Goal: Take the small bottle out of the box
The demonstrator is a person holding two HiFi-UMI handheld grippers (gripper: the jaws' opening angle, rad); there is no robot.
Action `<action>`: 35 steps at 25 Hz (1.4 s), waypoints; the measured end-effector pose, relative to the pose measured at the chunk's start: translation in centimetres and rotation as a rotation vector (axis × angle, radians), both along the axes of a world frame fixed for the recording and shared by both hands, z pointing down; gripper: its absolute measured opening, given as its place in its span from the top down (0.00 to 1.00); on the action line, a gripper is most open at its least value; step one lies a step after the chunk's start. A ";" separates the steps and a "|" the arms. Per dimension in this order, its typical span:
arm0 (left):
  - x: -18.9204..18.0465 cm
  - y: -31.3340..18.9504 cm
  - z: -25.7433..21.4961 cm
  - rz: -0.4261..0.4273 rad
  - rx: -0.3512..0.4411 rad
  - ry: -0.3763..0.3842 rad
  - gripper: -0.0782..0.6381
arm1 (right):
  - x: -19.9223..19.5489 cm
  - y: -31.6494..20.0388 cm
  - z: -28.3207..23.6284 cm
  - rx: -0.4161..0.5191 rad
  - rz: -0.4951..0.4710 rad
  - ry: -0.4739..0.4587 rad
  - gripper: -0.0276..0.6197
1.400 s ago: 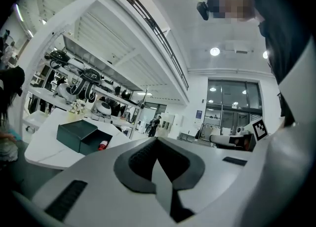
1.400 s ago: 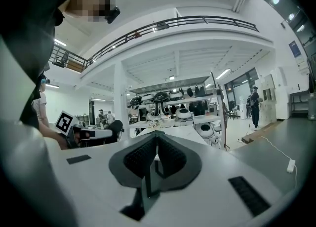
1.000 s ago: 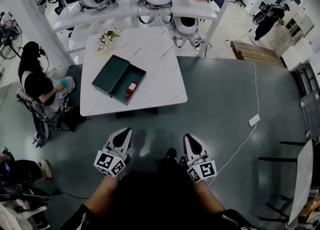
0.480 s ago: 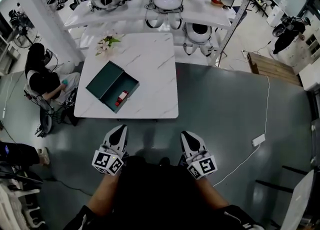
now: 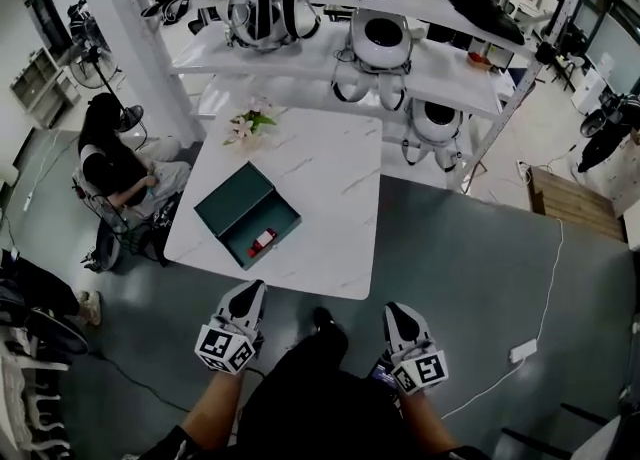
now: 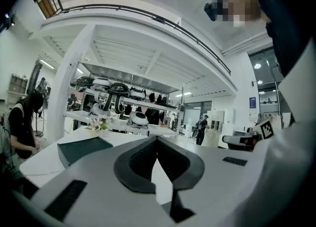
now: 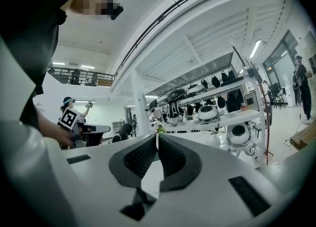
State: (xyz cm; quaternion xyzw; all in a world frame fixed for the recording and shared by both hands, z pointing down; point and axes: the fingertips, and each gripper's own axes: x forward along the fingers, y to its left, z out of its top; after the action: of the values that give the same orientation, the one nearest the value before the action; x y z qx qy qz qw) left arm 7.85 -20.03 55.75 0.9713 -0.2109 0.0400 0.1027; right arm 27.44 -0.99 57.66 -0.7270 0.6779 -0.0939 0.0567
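An open dark green box [image 5: 247, 213] lies on the white marble table [image 5: 330, 188], lid flipped to the upper left. Inside its lower half lies a small red and white bottle [image 5: 263, 241]. My left gripper [image 5: 249, 295] hovers over the floor just short of the table's near edge, jaws shut and empty. My right gripper [image 5: 398, 317] is lower right of the table's corner, also shut with nothing in it. In the left gripper view the box [image 6: 81, 148] shows edge-on beyond the closed left gripper [image 6: 157, 140]. The right gripper view shows the closed right gripper [image 7: 157, 137].
A bunch of flowers [image 5: 249, 124] stands at the table's far edge. A seated person [image 5: 115, 163] is left of the table. White shelves [image 5: 420, 58] with robot parts stand behind it. A cable and power strip [image 5: 522, 351] lie on the grey floor at right.
Both grippers have come nearer the table; it and the box now sit closer in the head view. Both stay shut.
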 end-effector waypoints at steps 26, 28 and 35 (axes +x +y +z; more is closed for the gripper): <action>2.9 -20.3 2.3 -0.162 0.001 -0.131 0.87 | 7.2 -23.7 -3.4 -0.067 -0.347 0.139 0.90; 3.0 -21.2 3.1 -0.124 -0.012 -0.175 0.86 | 7.1 -25.2 -3.2 -0.070 -0.363 0.122 0.90; 3.9 -20.2 8.5 0.143 -0.044 -0.473 0.73 | 7.3 -26.9 -0.3 -0.110 -0.400 0.083 0.90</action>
State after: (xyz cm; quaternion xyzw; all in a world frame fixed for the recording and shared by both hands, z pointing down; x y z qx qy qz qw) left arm 11.79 -40.24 64.28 0.9449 -0.1587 0.2781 0.0686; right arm 34.72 -27.87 57.33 -0.5832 0.8043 -0.1099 -0.0309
